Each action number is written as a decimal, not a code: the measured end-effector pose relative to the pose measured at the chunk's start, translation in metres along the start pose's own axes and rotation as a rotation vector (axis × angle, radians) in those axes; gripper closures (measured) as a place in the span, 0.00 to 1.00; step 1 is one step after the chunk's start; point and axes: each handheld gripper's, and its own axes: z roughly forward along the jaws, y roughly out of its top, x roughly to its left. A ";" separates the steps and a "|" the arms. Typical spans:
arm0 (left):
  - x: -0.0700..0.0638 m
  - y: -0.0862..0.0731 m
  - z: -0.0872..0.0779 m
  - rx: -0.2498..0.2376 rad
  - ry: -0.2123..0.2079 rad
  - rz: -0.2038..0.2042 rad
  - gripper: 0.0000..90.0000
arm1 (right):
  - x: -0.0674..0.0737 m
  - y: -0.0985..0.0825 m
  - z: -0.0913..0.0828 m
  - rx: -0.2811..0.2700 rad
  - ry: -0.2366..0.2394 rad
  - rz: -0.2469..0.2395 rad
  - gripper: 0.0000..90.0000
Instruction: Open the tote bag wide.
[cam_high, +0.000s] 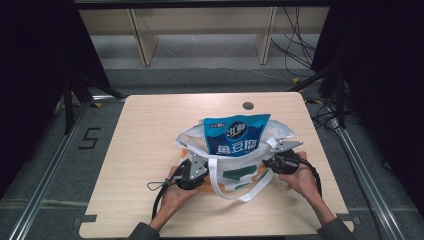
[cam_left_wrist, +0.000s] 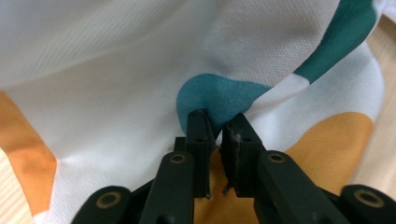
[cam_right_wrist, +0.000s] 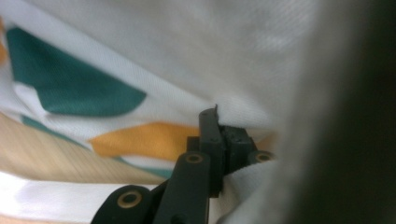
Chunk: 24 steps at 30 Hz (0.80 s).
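1. Where a white tote bag (cam_high: 235, 165) lies on the tabletop (cam_high: 150, 130), a blue snack packet (cam_high: 235, 134) stands inside it.
2. The left hand-held gripper (cam_left_wrist: 215, 122) pinches the bag's fabric.
3. The right hand-held gripper (cam_right_wrist: 219, 122), angled inward, is clamped on cloth too.

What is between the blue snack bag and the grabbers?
Just the cloth tote bag. The blue snack bag stands inside it, and the left gripper and right gripper each pinch the tote's fabric at a side, so cloth lies between their fingers and the snack bag.
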 end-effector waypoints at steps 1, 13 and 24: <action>0.000 0.000 0.000 0.000 0.000 0.000 0.87 | 0.000 0.000 0.000 0.000 0.000 0.000 1.00; 0.010 0.002 -0.073 -0.109 -0.079 -0.122 0.65 | -0.005 -0.007 -0.062 -0.030 0.093 0.082 0.58; 0.050 0.036 -0.123 -0.205 0.091 -0.193 0.70 | 0.003 0.032 -0.120 -0.256 0.018 -0.060 0.57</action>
